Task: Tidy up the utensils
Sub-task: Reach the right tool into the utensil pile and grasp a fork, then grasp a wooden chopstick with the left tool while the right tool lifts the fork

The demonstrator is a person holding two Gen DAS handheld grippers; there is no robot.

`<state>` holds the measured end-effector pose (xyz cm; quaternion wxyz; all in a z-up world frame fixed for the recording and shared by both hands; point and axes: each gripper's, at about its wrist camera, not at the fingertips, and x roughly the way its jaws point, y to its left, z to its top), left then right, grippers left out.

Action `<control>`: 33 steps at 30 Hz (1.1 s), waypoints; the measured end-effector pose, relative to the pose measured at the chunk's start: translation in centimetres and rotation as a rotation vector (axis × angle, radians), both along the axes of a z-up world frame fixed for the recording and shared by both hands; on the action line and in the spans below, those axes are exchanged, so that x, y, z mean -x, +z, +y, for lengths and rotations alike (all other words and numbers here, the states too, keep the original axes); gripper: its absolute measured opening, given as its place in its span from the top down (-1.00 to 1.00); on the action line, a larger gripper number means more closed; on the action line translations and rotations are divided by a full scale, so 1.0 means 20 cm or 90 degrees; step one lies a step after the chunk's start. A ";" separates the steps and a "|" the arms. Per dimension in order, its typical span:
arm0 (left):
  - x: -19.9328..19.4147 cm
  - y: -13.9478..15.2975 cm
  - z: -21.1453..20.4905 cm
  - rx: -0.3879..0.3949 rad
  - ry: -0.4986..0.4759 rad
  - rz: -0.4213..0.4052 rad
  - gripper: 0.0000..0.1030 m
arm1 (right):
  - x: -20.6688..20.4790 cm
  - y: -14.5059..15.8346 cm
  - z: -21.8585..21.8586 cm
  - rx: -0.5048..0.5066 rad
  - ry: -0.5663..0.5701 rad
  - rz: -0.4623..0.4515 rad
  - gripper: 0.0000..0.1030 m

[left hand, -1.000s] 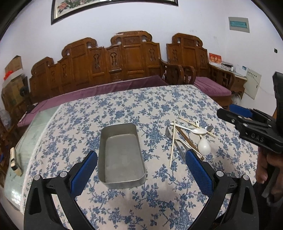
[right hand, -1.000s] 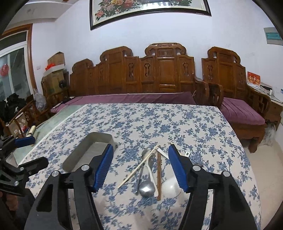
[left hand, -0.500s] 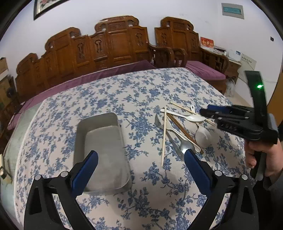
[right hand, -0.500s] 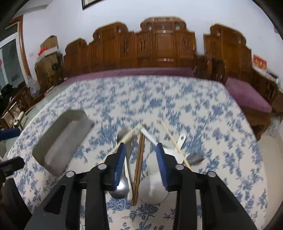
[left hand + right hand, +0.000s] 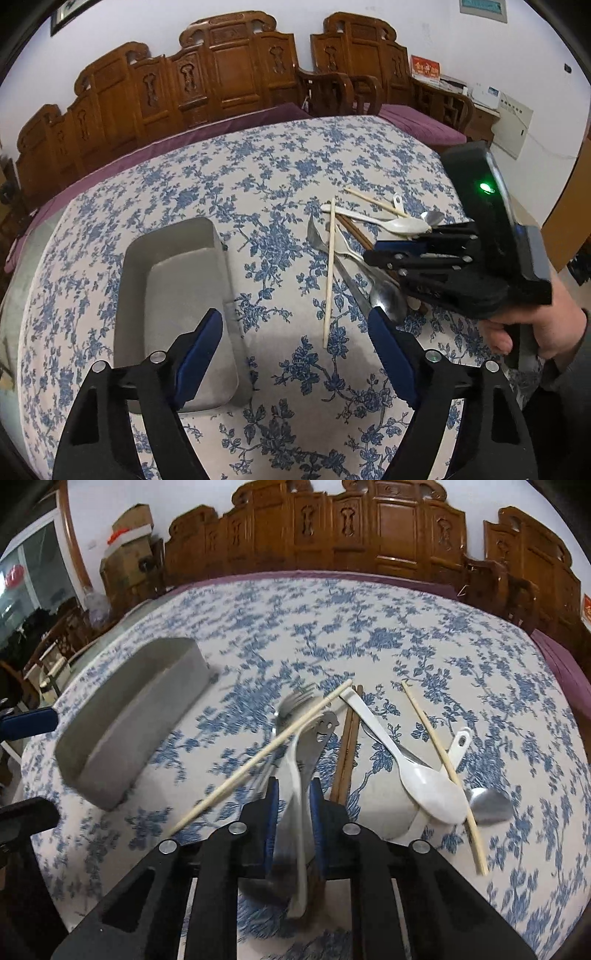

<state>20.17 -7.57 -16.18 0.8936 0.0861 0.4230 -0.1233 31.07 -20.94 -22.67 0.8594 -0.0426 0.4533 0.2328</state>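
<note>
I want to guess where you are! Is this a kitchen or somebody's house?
Probably a living room in a home, not a kitchen. A carved wooden bench with purple cushions lines the wall, and a flowered tablecloth covers the table that holds the utensils and a metal tray.

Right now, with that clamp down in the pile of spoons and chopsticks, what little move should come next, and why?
Probably finish closing, then lift straight up. The right gripper has narrowed around a metal utensil handle in the tangled pile, with a pale chopstick lying across it. The metal tray waits empty to the left, near the open left gripper.
</note>
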 end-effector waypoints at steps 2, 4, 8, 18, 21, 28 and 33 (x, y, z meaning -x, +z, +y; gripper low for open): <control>-0.01 -0.01 -0.01 -0.003 0.000 0.006 -0.51 | -0.04 -0.03 -0.01 0.000 0.004 0.011 0.73; -0.02 -0.03 -0.01 -0.006 -0.003 0.011 -0.49 | -0.06 -0.03 -0.02 -0.018 0.006 0.022 0.73; -0.05 -0.07 -0.04 -0.016 -0.004 0.023 -0.49 | -0.07 -0.04 -0.03 -0.027 0.018 0.031 0.73; -0.16 -0.14 -0.11 -0.037 -0.005 0.043 -0.41 | -0.08 -0.04 -0.02 -0.029 0.028 0.048 0.93; -0.20 -0.16 -0.13 -0.041 -0.005 0.048 -0.41 | -0.09 0.01 -0.07 -0.053 0.013 0.044 0.93; -0.30 -0.24 -0.15 -0.041 -0.003 0.080 -0.17 | -0.10 0.11 -0.19 -0.079 -0.021 0.017 0.93; -0.38 -0.32 -0.22 -0.042 -0.013 0.100 0.11 | -0.10 0.12 -0.22 -0.077 -0.026 0.007 0.93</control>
